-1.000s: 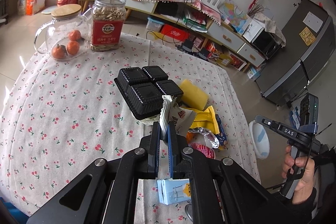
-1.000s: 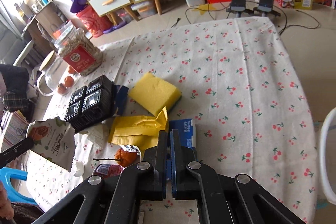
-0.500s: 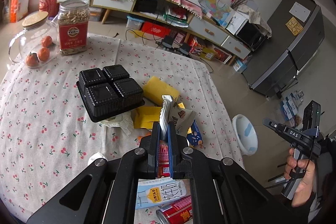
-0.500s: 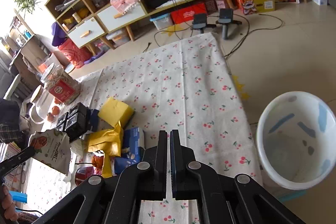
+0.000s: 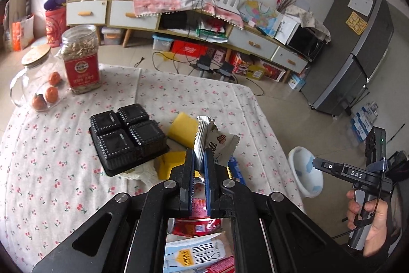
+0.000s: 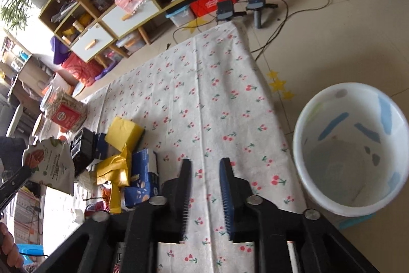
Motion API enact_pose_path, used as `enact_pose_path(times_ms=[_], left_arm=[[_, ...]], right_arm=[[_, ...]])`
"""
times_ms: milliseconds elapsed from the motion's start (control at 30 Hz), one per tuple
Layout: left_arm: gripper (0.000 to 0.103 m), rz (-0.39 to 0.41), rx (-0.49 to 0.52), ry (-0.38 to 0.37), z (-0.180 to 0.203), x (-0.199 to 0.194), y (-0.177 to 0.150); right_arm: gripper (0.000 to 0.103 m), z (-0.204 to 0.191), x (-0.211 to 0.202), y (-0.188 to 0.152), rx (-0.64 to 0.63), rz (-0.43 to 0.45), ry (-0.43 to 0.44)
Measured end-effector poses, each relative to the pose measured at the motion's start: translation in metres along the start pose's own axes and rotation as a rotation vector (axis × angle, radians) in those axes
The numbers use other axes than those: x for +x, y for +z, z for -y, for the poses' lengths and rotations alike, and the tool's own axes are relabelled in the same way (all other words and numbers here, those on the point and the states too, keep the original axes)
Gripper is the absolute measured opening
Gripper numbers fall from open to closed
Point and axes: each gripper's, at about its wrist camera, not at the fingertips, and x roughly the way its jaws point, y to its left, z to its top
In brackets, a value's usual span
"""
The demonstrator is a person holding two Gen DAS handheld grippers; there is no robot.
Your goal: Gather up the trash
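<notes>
My left gripper (image 5: 200, 157) is shut on a white snack wrapper (image 5: 213, 142) and holds it above the trash pile on the table; the wrapper also shows in the right wrist view (image 6: 49, 165). My right gripper (image 6: 205, 168) is open and empty over the cherry-print tablecloth (image 6: 204, 99), near the table's right edge. The white bin (image 6: 355, 157) stands on the floor just right of it, and shows in the left wrist view (image 5: 305, 174). Yellow wrappers (image 6: 115, 170), a blue carton (image 6: 143, 178) and red packets (image 5: 196, 224) lie on the table.
A black plastic tray (image 5: 125, 137) and a yellow sponge (image 5: 184, 128) lie mid-table. A glass jug with oranges (image 5: 38, 83) and a red-labelled jar (image 5: 80, 63) stand at the far left. Cables and shelves lie on the floor beyond.
My right gripper has opened and swung right toward the bin. My left gripper has lifted the wrapper up and back from the pile.
</notes>
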Motion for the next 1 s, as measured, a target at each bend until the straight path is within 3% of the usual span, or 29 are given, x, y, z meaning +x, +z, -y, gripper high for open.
enact_pose_path(times_ms=[33, 67, 200, 300, 500, 700, 767, 1000], left_arm=[[0.006, -0.013, -0.012, 0.010, -0.008, 0.002, -0.002], [0.006, -0.027, -0.026, 0.017, -0.016, 0.004, -0.005], [0.006, -0.063, -0.079, 0.014, -0.043, 0.004, -0.013], [0.006, -0.060, -0.086, 0.032, -0.056, -0.001, -0.018], [0.006, -0.073, -0.106, 0.050, -0.079, -0.007, -0.024], [0.006, -0.080, -0.113, 0.048, -0.091, -0.009, -0.025], [0.006, -0.083, -0.116, 0.047, -0.092, -0.008, -0.025], [0.006, -0.081, -0.120, 0.054, -0.093, -0.007, -0.025]], right_arm=[[0.053, -0.011, 0.009, -0.001, -0.030, -0.021, 0.014], [0.055, -0.025, 0.019, -0.002, -0.067, -0.041, 0.023], [0.056, -0.081, 0.061, -0.011, -0.230, -0.110, 0.038], [0.056, -0.107, 0.092, -0.013, -0.273, -0.160, 0.072], [0.056, -0.118, 0.151, -0.002, -0.240, -0.215, 0.076], [0.056, -0.122, 0.180, 0.007, -0.274, -0.215, 0.089], [0.054, -0.124, 0.187, 0.006, -0.294, -0.220, 0.088], [0.021, -0.125, 0.199, 0.000, -0.302, -0.252, 0.118]])
